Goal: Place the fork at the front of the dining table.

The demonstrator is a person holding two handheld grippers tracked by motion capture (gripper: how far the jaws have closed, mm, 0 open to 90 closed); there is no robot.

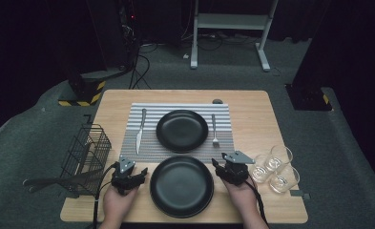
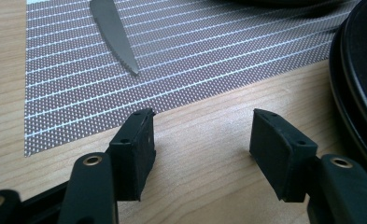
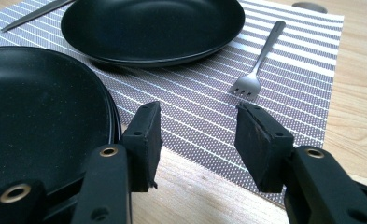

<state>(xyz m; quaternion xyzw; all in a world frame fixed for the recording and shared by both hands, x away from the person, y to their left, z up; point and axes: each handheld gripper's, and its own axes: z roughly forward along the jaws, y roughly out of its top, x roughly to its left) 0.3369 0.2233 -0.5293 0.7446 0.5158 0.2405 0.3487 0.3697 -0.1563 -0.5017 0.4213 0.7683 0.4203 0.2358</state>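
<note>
A black plate (image 1: 181,186) lies on the wood near the table's front edge, between my two grippers. My left gripper (image 1: 140,172) rests just left of its rim, open, with bare wood between its jaws (image 2: 202,135); the plate's edge (image 2: 358,79) is at the right of that view. My right gripper (image 1: 217,166) sits at the plate's right rim, open and holding nothing (image 3: 197,140), its left jaw beside the plate (image 3: 36,112). Farther back, a striped placemat (image 1: 149,143) carries a second black plate (image 1: 182,130), a knife (image 1: 140,130) and a fork (image 1: 214,130).
Three clear glasses (image 1: 276,169) stand close to the right of my right hand. A black wire basket (image 1: 87,152) with long utensils sticking out sits at the table's left edge. A small grey round thing (image 1: 217,101) lies behind the placemat.
</note>
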